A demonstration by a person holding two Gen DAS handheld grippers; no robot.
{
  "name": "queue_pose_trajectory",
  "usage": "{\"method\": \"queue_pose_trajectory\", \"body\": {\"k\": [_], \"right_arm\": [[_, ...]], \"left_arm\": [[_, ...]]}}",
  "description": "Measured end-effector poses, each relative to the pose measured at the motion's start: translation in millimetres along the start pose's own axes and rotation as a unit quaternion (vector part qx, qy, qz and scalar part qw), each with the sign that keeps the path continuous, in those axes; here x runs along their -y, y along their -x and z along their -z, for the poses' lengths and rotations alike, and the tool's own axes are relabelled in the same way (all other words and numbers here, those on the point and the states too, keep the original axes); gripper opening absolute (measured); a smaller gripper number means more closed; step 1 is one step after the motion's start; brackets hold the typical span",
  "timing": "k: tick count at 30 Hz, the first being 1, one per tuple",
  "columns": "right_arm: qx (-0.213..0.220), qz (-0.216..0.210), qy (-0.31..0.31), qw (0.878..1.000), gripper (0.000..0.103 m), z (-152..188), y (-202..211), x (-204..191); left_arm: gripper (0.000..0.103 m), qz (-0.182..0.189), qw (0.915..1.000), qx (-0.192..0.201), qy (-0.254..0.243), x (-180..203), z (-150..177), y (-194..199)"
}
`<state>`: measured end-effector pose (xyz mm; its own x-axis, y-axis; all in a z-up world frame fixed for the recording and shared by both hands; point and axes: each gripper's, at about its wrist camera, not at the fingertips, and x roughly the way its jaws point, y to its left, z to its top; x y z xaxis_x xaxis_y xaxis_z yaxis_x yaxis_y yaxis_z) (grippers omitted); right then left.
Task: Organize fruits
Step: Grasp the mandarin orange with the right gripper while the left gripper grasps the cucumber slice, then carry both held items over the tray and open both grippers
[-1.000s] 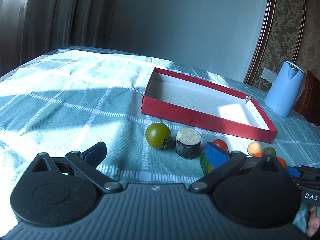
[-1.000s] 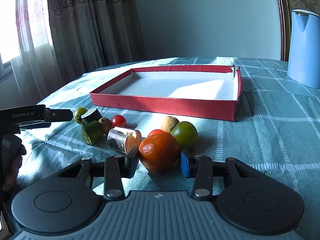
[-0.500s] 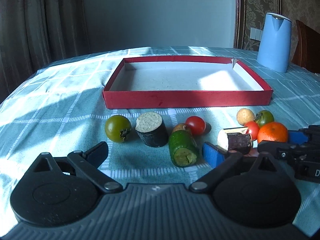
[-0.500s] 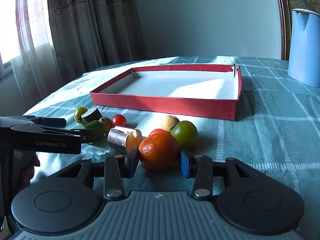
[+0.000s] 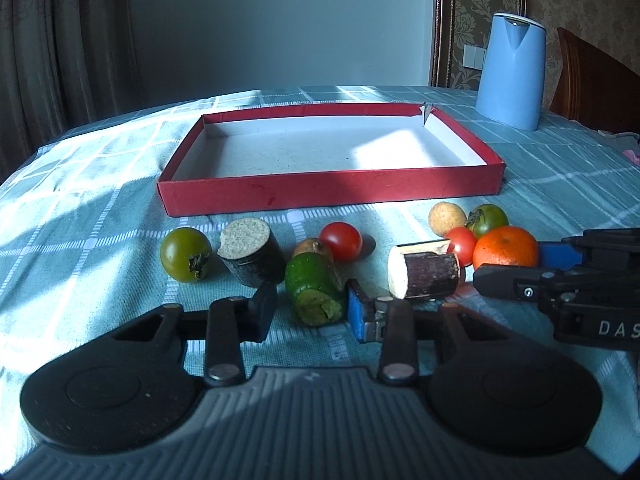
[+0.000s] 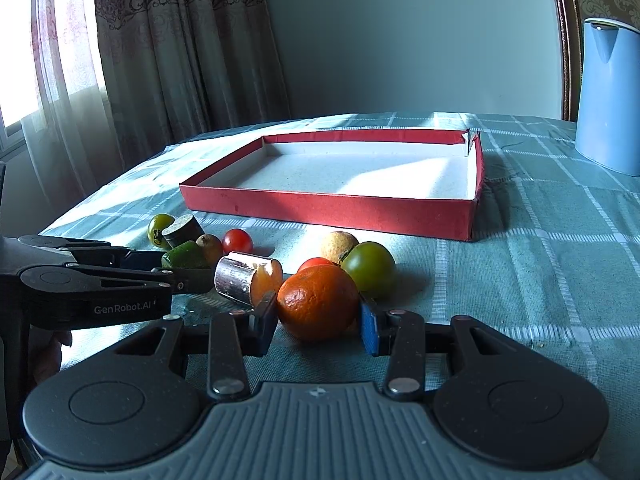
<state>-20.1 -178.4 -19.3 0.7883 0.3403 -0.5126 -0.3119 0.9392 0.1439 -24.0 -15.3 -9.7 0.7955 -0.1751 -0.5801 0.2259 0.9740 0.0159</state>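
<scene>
Fruit and vegetable pieces lie in a row in front of the red tray (image 5: 328, 196). A green cucumber piece (image 5: 316, 296) lies between the pads of my left gripper (image 5: 312, 314). The jaws are closing and the pads meet its sides. My right gripper (image 6: 318, 326) is shut on the orange (image 6: 318, 304), which rests on the cloth. Beside these lie a green tomato (image 5: 186, 254), a dark cork-topped cylinder (image 5: 250, 256), a red cherry tomato (image 5: 341, 240) and a purple cane piece (image 5: 424, 274). The tray holds nothing.
A blue kettle (image 5: 512, 72) stands behind the tray at the right, with a wooden chair (image 5: 592, 80) past it. A yellowish round fruit (image 6: 338, 242), a second green tomato (image 6: 370, 266) and another red tomato (image 5: 460, 242) crowd behind the orange. Curtains hang at the left.
My left gripper swung round to face the row and moved in on the cucumber piece. Its jaws went from wide open to narrowed around it. The right gripper kept still on the orange.
</scene>
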Motion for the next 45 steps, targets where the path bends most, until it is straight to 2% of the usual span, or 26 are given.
{"method": "queue_pose_trajectory", "body": {"k": [1,10,15,20,24,31,37,41,44,45], "right_arm": [[0.001,0.000,0.000,1.000,0.041,0.0,0.2,0.0],[0.036,0.001,0.031,0.999,0.041,-7.6,14.0,-6.2],[0.072,0.040,0.062,0.995,0.041,-36.8,11.6,-2.9],[0.082,0.081,0.075,0.990,0.041,-74.3,-20.0,2.4],[0.060,0.107,0.074,0.990,0.041,-98.0,-62.1,8.9],[-0.020,0.121,0.044,0.992,0.041,-114.0,-131.0,35.0],[-0.046,0.125,0.039,0.990,0.041,-116.5,-151.2,41.9],[-0.048,0.127,0.042,0.990,0.042,-118.4,-152.9,41.6],[-0.048,0.124,0.033,0.991,0.042,-119.4,-153.0,43.4],[-0.048,0.126,0.036,0.990,0.042,-119.3,-152.9,43.0]], "left_arm": [[0.028,0.003,1.0000,0.001,0.001,-0.3,0.2,0.8],[0.027,0.001,0.9994,0.035,-0.004,-1.2,-8.3,21.7],[0.028,-0.011,0.9979,0.064,-0.007,-4.9,-40.3,21.4],[0.028,-0.033,0.9972,0.067,0.006,-12.6,-74.5,-11.2],[0.028,-0.059,0.9971,0.046,0.012,-18.8,-93.0,-51.3],[0.028,-0.086,0.9960,0.001,0.024,-36.5,-105.7,-106.7],[0.028,-0.081,0.9955,-0.031,0.039,-45.7,-109.5,-128.8],[0.029,-0.078,0.9956,-0.033,0.039,-44.9,-110.5,-129.0],[0.044,-0.083,0.9957,-0.021,0.036,-43.1,-110.1,-125.2],[0.052,-0.086,0.9955,-0.013,0.038,-43.4,-109.7,-122.7]]}}
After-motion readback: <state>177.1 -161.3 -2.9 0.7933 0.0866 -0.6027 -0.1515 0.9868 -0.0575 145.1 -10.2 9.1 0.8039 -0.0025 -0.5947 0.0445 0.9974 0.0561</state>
